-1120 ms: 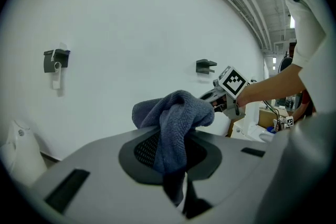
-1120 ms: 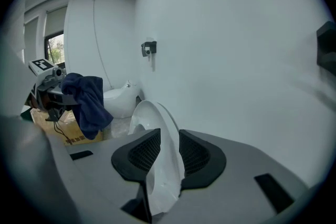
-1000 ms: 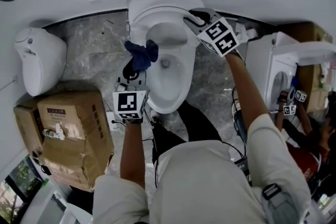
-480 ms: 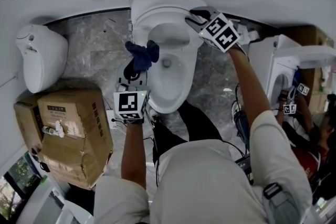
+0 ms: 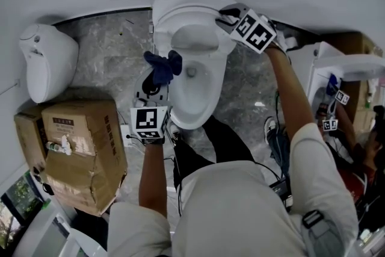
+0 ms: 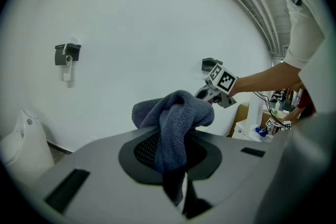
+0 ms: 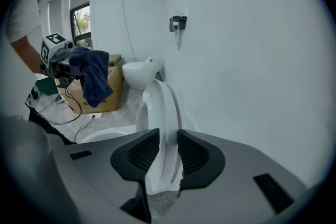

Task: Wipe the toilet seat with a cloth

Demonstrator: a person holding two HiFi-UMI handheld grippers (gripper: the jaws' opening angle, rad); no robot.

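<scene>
A white toilet stands against the wall, its bowl rim [image 5: 207, 102] bare. Its raised seat [image 5: 186, 9] stands almost upright. My right gripper [image 5: 224, 20] is shut on that seat's right edge; in the right gripper view the white seat [image 7: 157, 113] fills the gap between the jaws of the right gripper [image 7: 164, 152]. A dark blue cloth [image 5: 162, 65] hangs bunched over the bowl's left rim, with my left gripper [image 5: 155, 78] shut on it. In the left gripper view the cloth [image 6: 173, 118] bulges up out of the left gripper [image 6: 176, 152].
A second white toilet [image 5: 45, 63] stands at the left, with cardboard boxes [image 5: 78, 147] in front of it. At the right are a white appliance [image 5: 325, 75] and another person with grippers [image 5: 337, 117]. Cables lie on the marble floor by my feet.
My right gripper has shifted a little up and right toward the wall with the seat in it. The left gripper and the cloth have stayed where they were.
</scene>
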